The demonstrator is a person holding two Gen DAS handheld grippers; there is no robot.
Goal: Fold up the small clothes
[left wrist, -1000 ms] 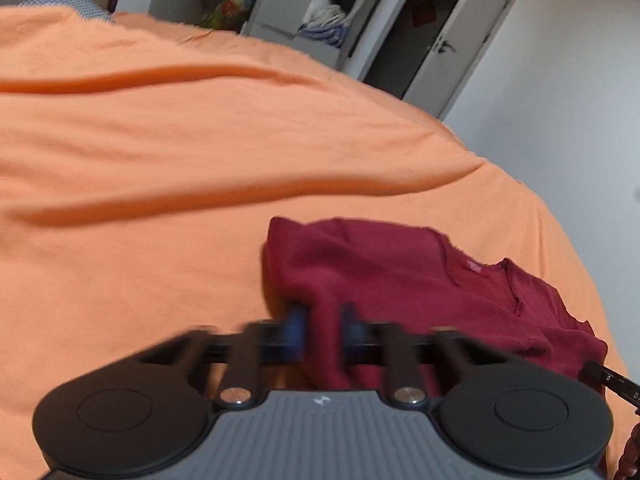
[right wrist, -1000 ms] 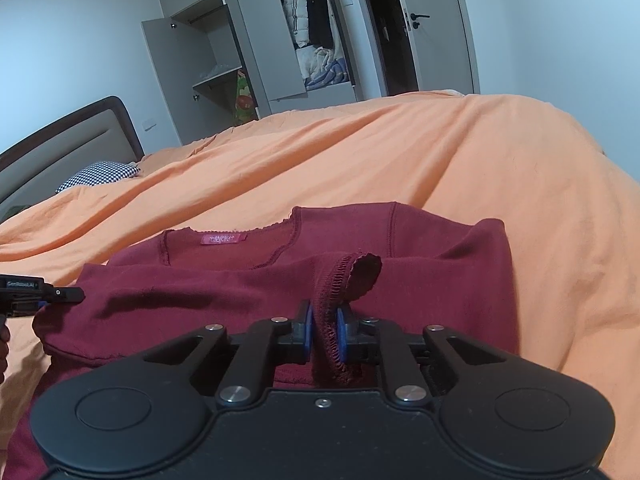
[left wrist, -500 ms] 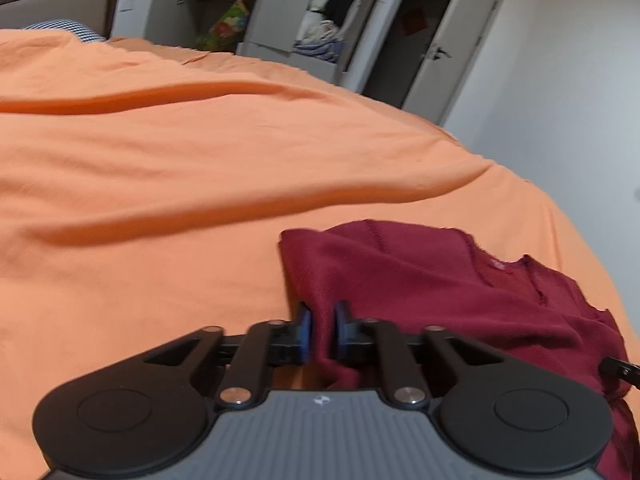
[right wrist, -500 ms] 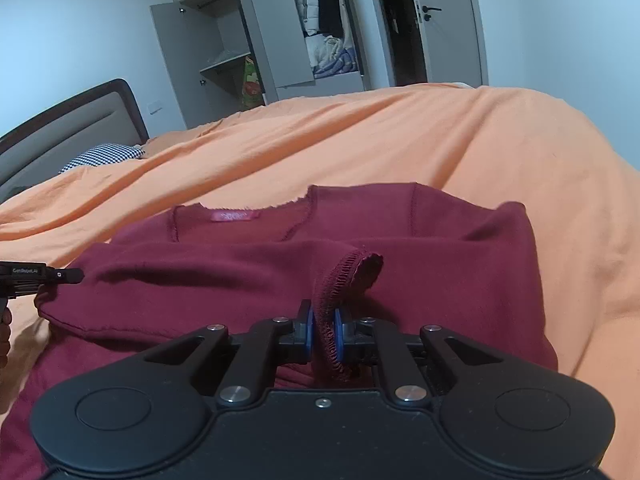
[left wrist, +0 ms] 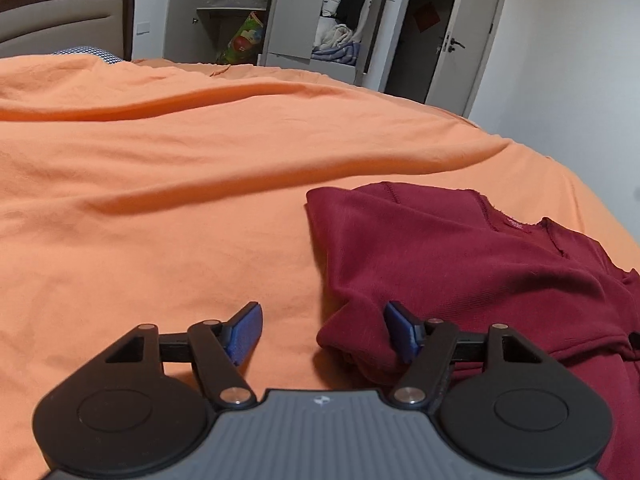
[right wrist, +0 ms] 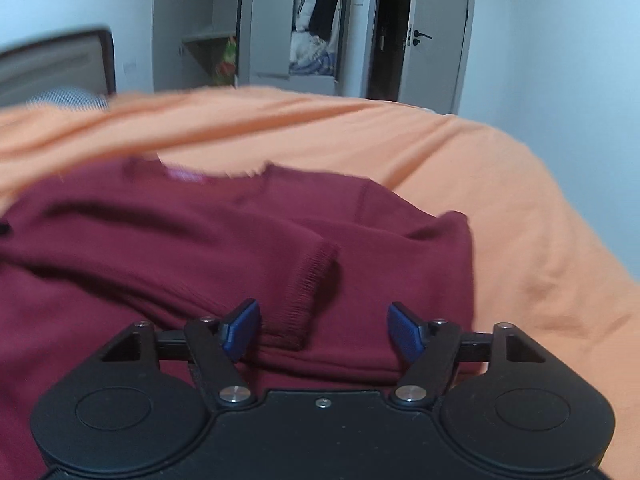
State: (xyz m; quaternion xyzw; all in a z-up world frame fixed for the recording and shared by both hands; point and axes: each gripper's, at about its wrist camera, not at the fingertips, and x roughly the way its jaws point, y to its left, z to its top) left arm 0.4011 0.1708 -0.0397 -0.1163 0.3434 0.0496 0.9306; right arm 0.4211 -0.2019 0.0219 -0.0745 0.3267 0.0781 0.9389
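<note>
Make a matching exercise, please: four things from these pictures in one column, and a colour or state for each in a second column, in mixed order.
Things:
1. bedsheet
2. sweater
3. left gripper
4. wardrobe door

States or colours:
a. dark red, lying on the bed
b. grey, standing open
c. orange
d. open, holding nothing

Pairs: 1-c, 2-a, 3-d, 4-b
</note>
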